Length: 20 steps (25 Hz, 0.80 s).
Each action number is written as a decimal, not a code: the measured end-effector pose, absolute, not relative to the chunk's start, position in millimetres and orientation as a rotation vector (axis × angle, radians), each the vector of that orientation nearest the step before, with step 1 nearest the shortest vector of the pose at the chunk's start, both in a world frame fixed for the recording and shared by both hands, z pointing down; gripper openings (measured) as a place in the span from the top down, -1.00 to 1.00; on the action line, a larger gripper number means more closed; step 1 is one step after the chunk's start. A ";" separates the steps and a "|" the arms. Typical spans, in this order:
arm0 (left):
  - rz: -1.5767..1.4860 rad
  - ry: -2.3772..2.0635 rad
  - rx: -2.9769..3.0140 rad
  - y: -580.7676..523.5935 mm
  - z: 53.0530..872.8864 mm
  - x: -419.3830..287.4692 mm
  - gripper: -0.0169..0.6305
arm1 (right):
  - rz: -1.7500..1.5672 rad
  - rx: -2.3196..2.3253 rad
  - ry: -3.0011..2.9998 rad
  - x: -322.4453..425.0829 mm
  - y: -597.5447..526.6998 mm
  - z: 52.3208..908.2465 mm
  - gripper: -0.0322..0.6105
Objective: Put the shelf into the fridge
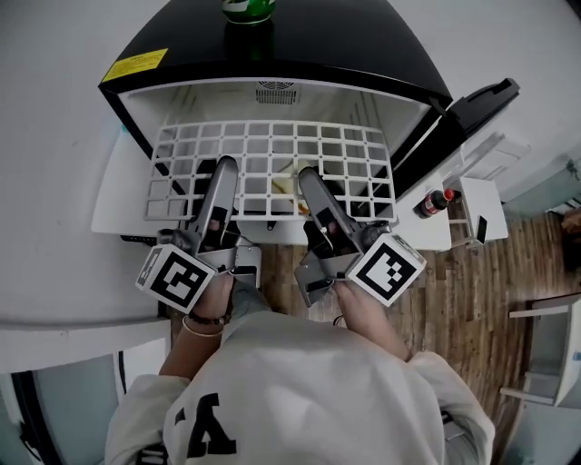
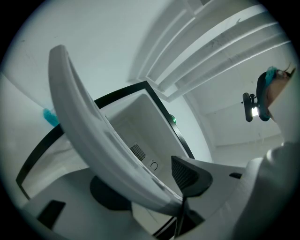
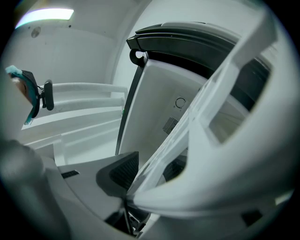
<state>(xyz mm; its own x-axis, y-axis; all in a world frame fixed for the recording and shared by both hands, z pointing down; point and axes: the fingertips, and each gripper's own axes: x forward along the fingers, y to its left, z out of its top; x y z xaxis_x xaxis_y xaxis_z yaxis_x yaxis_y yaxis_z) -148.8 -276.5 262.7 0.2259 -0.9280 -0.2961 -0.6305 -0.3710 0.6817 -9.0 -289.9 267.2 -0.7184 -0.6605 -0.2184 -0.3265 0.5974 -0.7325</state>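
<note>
Looking steeply down, a person in a pale sweatshirt [image 1: 300, 390] holds two grippers out toward a small black fridge [image 1: 309, 50] with a white interior, its door [image 1: 481, 100] swung aside to the right. A white grid shelf [image 1: 272, 145] lies roughly level across the fridge's mouth, below the top rim, with its front edge toward the person. The left gripper [image 1: 221, 173] and the right gripper [image 1: 307, 174] reach side by side over that front edge, one jaw of each lying on top of the grid. In both gripper views the jaws are spread wide with the shelf's rim running between them. Each dark ribbed pad [image 2: 187, 174] shows its face bare beside the rim, not pressed flat on it. A green bottle [image 1: 248, 9] stands on the fridge's top. A red-capped bottle [image 1: 436, 202] sits in the door, above the wooden floor [image 1: 454, 300].
</note>
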 end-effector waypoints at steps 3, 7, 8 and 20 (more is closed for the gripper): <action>-0.945 -1.438 2.092 -277.0 260.9 -149.2 0.16 | -0.941 -0.789 2.348 -8.6 -289.9 266.1 0.40; -0.933 -1.435 2.090 -281.3 260.9 -148.6 0.16 | -0.933 -0.807 2.351 -7.1 -292.1 265.9 0.39; -0.934 -1.435 2.089 -281.6 260.9 -148.5 0.16 | -0.932 -0.808 2.351 -7.1 -292.4 265.8 0.39; -0.890 -1.440 2.123 -282.6 258.7 -146.5 0.16 | -0.904 -0.808 2.341 -7.2 -292.8 263.2 0.38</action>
<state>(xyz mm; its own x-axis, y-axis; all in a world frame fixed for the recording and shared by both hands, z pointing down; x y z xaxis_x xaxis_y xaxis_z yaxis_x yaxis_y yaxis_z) -146.5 -282.6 258.7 0.2575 -0.9276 -0.2706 -0.6564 -0.3734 0.6556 -7.2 -292.8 263.2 -0.6991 -0.6762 -0.2326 -0.3444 0.6035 -0.7192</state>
